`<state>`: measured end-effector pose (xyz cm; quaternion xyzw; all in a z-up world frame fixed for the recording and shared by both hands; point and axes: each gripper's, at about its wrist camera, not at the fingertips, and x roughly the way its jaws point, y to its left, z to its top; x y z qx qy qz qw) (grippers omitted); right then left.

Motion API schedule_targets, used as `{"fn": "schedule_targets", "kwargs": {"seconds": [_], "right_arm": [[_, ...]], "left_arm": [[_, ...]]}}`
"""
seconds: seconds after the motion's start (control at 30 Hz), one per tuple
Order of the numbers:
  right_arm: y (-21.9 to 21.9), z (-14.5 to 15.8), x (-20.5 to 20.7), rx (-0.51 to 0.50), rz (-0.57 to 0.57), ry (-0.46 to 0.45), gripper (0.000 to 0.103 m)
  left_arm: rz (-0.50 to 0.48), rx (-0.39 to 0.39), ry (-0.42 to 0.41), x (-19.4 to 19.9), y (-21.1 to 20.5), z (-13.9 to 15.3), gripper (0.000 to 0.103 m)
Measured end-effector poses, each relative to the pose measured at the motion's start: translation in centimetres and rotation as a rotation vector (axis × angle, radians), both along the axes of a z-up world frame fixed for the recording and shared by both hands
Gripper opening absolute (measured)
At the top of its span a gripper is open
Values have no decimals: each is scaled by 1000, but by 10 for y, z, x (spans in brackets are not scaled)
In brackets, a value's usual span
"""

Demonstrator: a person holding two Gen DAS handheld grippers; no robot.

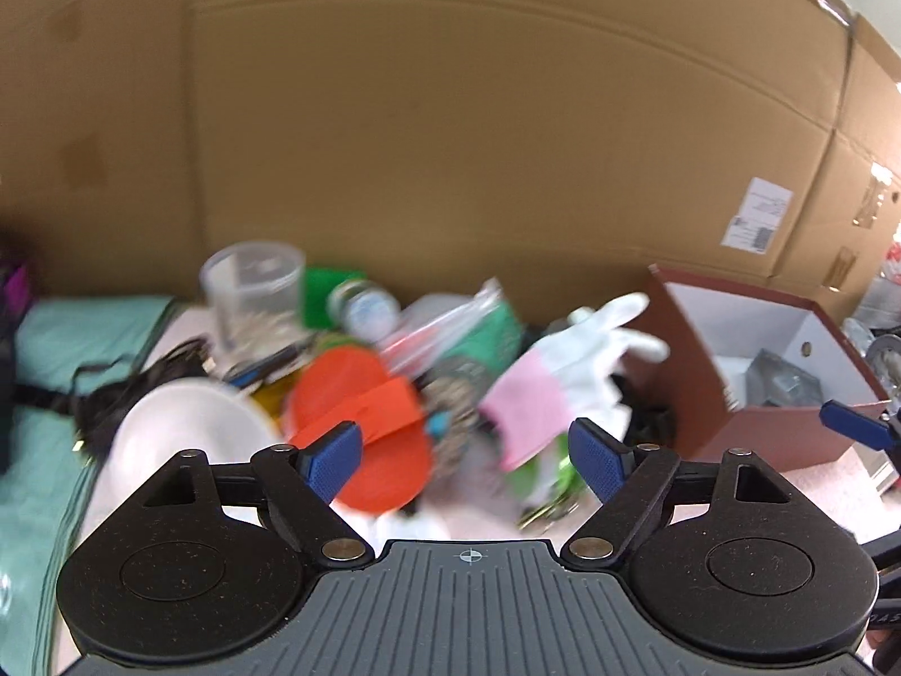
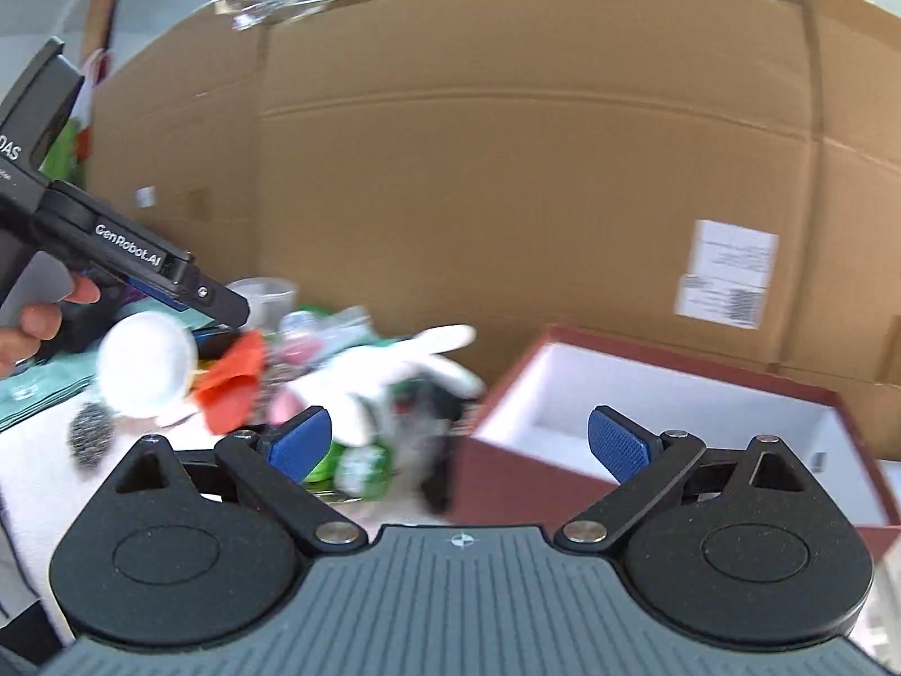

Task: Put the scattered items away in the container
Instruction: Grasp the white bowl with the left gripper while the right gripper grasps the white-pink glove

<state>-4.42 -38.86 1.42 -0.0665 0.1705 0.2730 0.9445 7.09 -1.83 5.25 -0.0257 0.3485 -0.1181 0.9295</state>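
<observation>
Behind everything stands a tall cardboard wall, closing off the far side from nine o'clock round to three o'clock. At its foot lies a blurred heap of scattered items: a clear plastic cup upright at about eleven o'clock in the left wrist view, a small bottle lying tilted just beside it, an orange cloth at the middle, a white bowl at nine o'clock, and a crinkled plastic bag behind the cloth. A white glove with a pink cuff lies on the heap, its long axis running from seven o'clock up to one o'clock, fingers pointing toward the box. That dark red box with white lining sits at three o'clock, touching the heap's edge, its mouth open upward and something grey inside. A teal cloth covers the surface at nine o'clock. The left gripper hangs above the orange cloth and glove, its jaws wide apart with nothing between the pads. The right gripper also stands wide apart and empty, straddling the near left corner of the box. From the right wrist view a hand holds the left tool at ten o'clock. Pale bare surface shows only near the box's front edge.
</observation>
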Motion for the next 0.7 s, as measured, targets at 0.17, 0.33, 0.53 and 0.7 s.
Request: {"fn": "schedule_targets", "kwargs": {"seconds": [0.17,0.33,0.53,0.7], "right_arm": [[58,-23,-8,-46,73,10,99],[101,-48,-8,-96,105,38,99],[136,-62,10,-172,93,41,99],[140,-43,25,-124,22,-17,100]], "left_arm": [[97,-6,15,-21,55,-21,91],[176,27,22,-37,102,-45,91],[243,67,28,-27,135,-59,91],[279,47,40,8,145,-63,91]]}}
